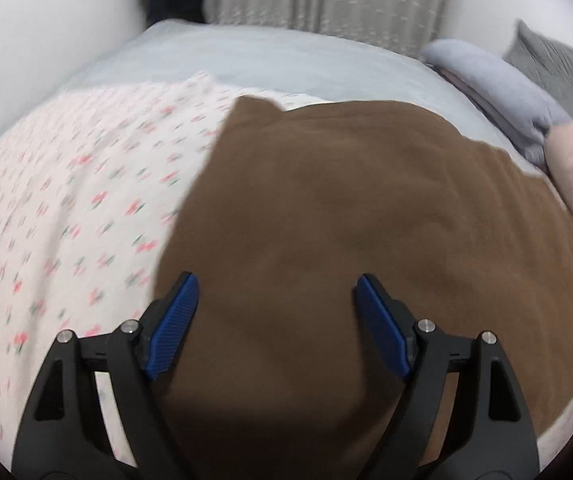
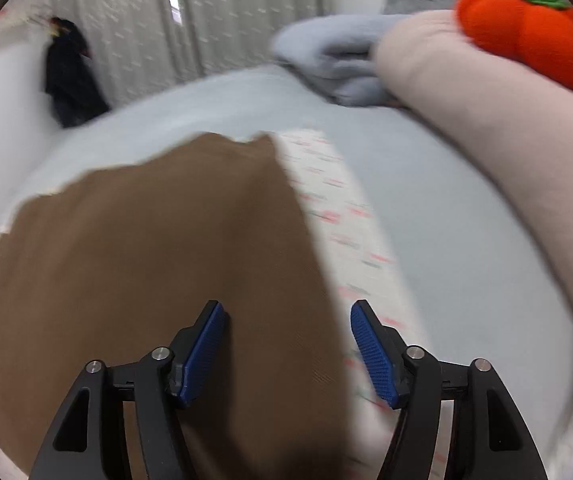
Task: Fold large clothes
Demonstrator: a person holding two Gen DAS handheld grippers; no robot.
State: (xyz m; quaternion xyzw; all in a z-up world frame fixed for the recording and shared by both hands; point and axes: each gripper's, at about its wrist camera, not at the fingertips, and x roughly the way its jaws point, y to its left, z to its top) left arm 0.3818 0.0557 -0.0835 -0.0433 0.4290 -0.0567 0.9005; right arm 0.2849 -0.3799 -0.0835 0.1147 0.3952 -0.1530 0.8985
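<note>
Spread wide and gripping nothing: left claw (image 1: 276, 292), hanging over the brown garment (image 1: 346, 216), cloth filling the gap between its blue pads (image 1: 174, 324). Same for the right claw (image 2: 286, 320), also parted and empty, poised over the garment's right edge, brown cloth under its left finger, floral sheet (image 2: 350, 232) under its right. Garment spread flat on the bed (image 2: 426, 200), ahead of both claws. Likely between folds, judging by the empty grips. Next: lower, pinch the near edge at both spots, lift together and carry forward.
</note>
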